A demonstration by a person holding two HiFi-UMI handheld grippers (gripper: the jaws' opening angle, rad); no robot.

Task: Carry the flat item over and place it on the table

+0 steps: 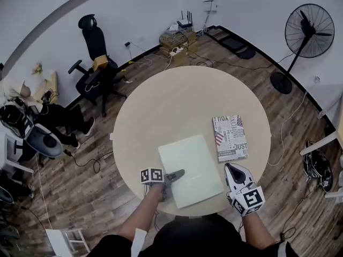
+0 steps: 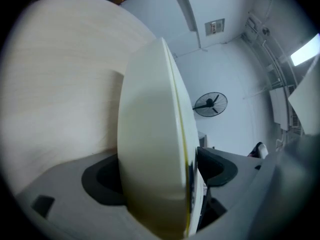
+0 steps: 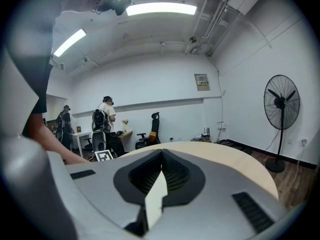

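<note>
The flat item is a pale green folder (image 1: 190, 170) lying flat on the round light-wood table (image 1: 177, 100), near its front edge. My left gripper (image 1: 177, 174) is at the folder's left edge, one jaw over its top. In the left gripper view the folder (image 2: 150, 149) stands edge-on between the jaws of the left gripper (image 2: 160, 176), with a thin dark gap at the right pad, so the jaws are open around it. My right gripper (image 1: 232, 170) hovers just right of the folder, shut and empty. In its own view the right gripper (image 3: 160, 176) has its pads together.
A printed book (image 1: 229, 138) lies on the table right of the folder. A black office chair (image 1: 96, 63) stands beyond the table at the left, a floor fan (image 1: 308, 33) at the far right. Cables and boxes (image 1: 177, 42) lie by the far wall. People (image 3: 105, 119) stand at desks.
</note>
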